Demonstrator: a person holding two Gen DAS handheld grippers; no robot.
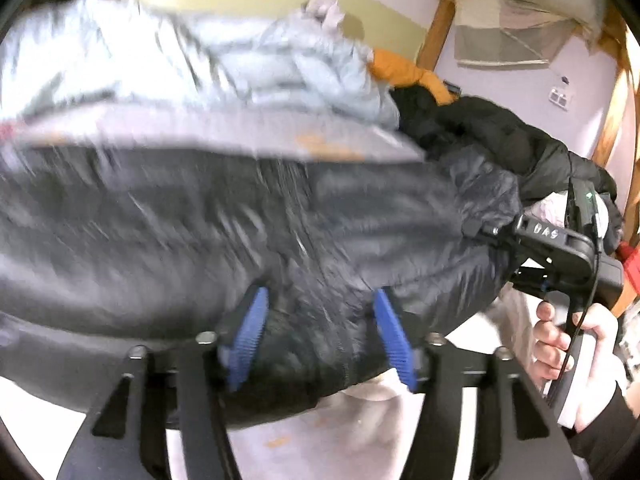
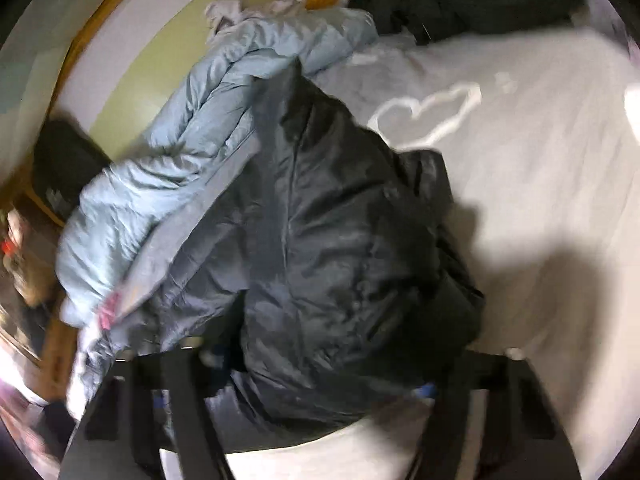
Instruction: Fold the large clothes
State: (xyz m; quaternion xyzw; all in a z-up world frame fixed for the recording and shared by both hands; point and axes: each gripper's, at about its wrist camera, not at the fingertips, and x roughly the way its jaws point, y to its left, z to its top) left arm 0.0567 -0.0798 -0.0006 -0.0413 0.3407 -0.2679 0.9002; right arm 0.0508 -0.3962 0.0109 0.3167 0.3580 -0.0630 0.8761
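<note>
A dark grey puffer jacket fills the middle of the left wrist view, blurred by motion. My left gripper has its blue pads spread, with jacket fabric bulging between them. My right gripper shows at the right, pinched on the jacket's edge, with a hand on its handle. In the right wrist view the same jacket covers my right gripper; its fingers are mostly hidden under the fabric.
A light blue puffer jacket lies beside the dark one on the white bed sheet. A black garment and an orange one are piled behind. A wooden bed frame stands by the wall.
</note>
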